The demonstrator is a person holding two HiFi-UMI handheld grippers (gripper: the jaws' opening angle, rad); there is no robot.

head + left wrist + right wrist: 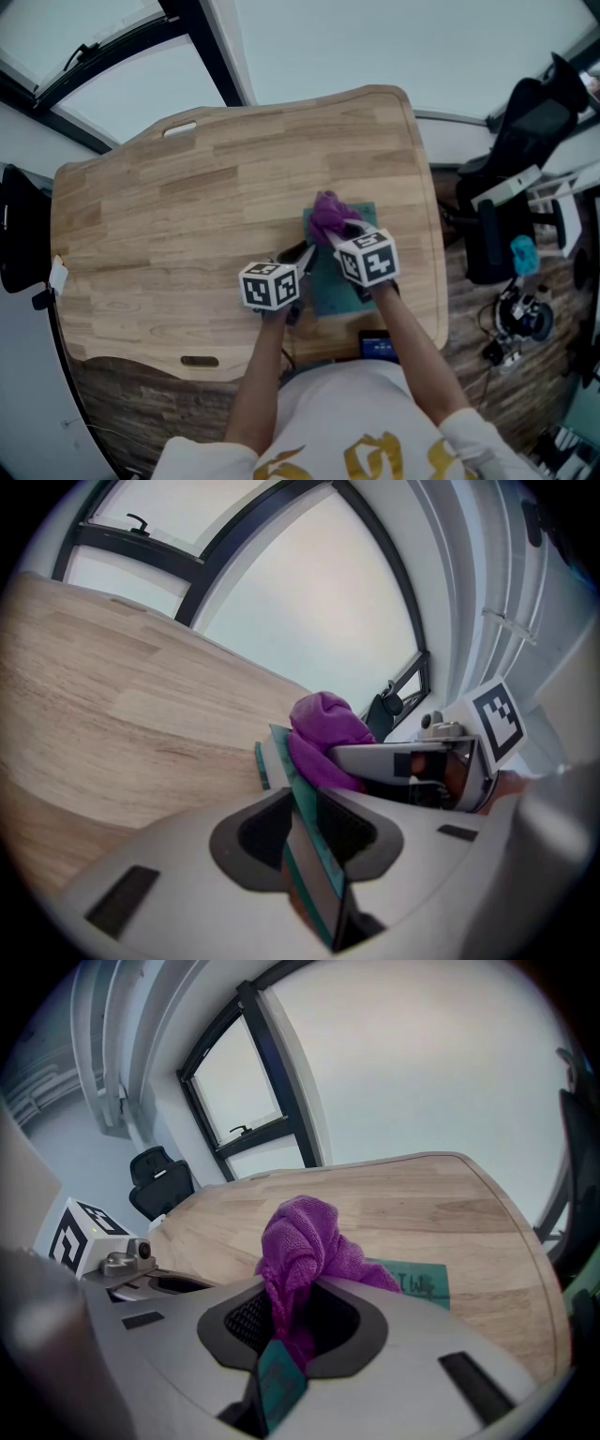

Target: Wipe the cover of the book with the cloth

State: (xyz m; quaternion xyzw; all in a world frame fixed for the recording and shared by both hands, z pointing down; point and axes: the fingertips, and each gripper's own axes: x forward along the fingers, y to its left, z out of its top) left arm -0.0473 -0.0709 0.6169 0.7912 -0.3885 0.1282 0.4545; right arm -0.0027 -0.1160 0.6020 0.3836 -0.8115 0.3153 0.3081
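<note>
book (pixel 328 295) pinned at one edge while the cloth (pixel 302 1241) works its cover

i have my left gripper (pixel 314 850) clamped on the near edge of the teal book, which lies on the wooden table (pixel 187 206) toward its right front corner; as i judge it, that grip stops the book sliding under the rubbing. my right gripper (pixel 291 1321) is closed on the purple cloth, whose bunched bulk sits at the cover's far end.

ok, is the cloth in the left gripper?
No, the right gripper pinches the purple cloth; the left gripper clamps the book by its edge.
</note>
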